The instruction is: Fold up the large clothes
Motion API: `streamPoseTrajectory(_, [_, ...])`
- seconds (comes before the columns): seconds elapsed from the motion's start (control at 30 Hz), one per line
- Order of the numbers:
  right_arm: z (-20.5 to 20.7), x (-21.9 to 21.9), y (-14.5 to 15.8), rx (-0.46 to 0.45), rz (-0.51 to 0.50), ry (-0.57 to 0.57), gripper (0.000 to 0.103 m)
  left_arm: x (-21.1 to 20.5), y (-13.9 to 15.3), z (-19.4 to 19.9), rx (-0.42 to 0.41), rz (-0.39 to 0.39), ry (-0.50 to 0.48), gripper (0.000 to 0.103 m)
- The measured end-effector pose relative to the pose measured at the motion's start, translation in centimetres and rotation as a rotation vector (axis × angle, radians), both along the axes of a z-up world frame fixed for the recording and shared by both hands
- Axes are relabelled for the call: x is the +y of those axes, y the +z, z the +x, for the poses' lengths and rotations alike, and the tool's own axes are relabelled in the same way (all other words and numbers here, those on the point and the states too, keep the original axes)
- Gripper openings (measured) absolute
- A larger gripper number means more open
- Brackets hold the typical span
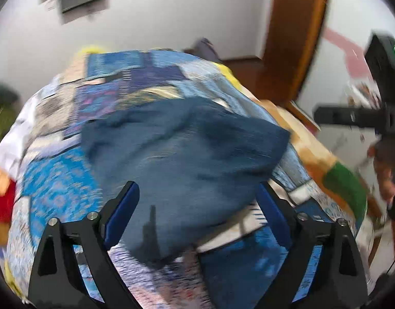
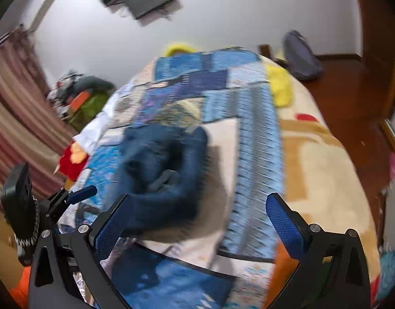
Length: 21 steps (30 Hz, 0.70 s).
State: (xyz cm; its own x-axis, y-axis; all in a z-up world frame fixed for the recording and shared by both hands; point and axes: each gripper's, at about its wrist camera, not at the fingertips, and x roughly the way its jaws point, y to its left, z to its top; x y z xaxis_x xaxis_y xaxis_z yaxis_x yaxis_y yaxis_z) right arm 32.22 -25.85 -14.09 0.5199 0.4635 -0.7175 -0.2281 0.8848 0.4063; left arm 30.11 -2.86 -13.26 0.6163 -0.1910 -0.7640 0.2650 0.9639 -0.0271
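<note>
A dark blue garment (image 1: 187, 149) lies bunched and creased on a patchwork bedspread (image 1: 55, 175). In the left wrist view my left gripper (image 1: 197, 190) is open wide just above the garment's near part, and the cloth spreads between the blue pads without being pinched. In the right wrist view the same garment (image 2: 166, 170) is a rumpled heap left of centre. My right gripper (image 2: 199, 200) stands open over the bedspread (image 2: 256, 139), with its left pad close to the garment's near edge. Both views are motion-blurred.
The bed's cream and orange blanket (image 2: 323, 170) runs along the right. A yellow cloth (image 2: 281, 87) and a red one (image 2: 71, 162) lie at the bed's edges. A backpack (image 2: 300, 56) sits on the wooden floor. A striped curtain (image 2: 14, 118) hangs on the left.
</note>
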Motion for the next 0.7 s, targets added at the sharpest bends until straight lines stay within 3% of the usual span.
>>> streamPoseTrajectory(0.13, [1.2, 5.1, 0.5, -0.026, -0.026, 0.084, 0.103, 5.0, 0.5, 1.1, -0.030, 0.018, 0.154, 0.098])
streamPoseTrajectory(0.23, [2.7, 8.9, -1.0, -0.006, -0.061, 0.146, 0.103, 7.1, -1.8, 2.5, 0.050, 0.006, 0.198, 0.098])
streamPoseTrajectory(0.37, [4.9, 11.1, -4.7, 0.070, -0.153, 0.175, 0.103, 7.1, -6.5, 3.2, 0.172, 0.014, 0.177, 0.099])
streamPoseTrajectory(0.47, [5.9, 9.5, -6.9, 0.111, -0.186, 0.160, 0.103, 7.4, -7.8, 2.3, 0.180, -0.069, 0.158, 0.100])
streamPoseTrajectory(0.53, [6.2, 7.2, -8.2, 0.156, -0.138, 0.163, 0.103, 7.2, -8.3, 1.6, 0.192, -0.093, 0.141, 0.103])
streamPoseTrajectory(0.7, [5.1, 3.9, -10.3, 0.231, -0.081, 0.153, 0.103, 6.1, -8.7, -0.4, 0.185, -0.055, 0.091, 0.103])
